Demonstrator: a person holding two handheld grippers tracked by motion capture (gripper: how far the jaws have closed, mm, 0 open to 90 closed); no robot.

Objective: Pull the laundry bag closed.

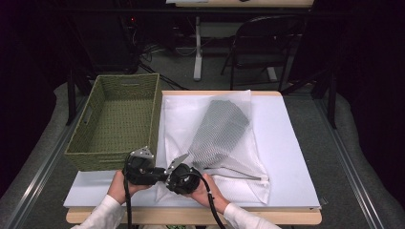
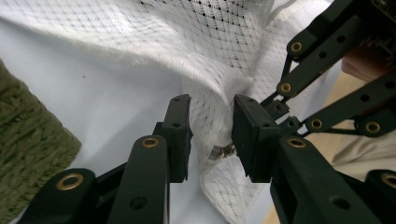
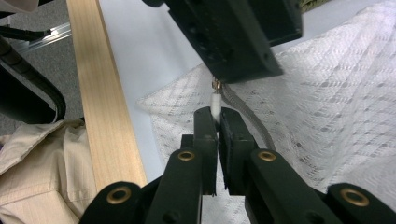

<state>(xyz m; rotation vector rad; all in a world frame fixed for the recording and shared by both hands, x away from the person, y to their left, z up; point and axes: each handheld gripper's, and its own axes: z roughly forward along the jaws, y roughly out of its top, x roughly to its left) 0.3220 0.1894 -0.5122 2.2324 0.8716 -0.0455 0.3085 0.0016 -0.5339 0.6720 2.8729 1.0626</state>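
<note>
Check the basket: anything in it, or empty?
Empty. The high view shows the green woven basket with its bare floor visible; the mesh bag lies beside it on the table.

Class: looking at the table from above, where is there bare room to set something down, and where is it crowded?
Free: inside the green basket, and the white sheet right of the mesh bag. Crowded: the near edge, where both grippers work on the bag's corner.
</note>
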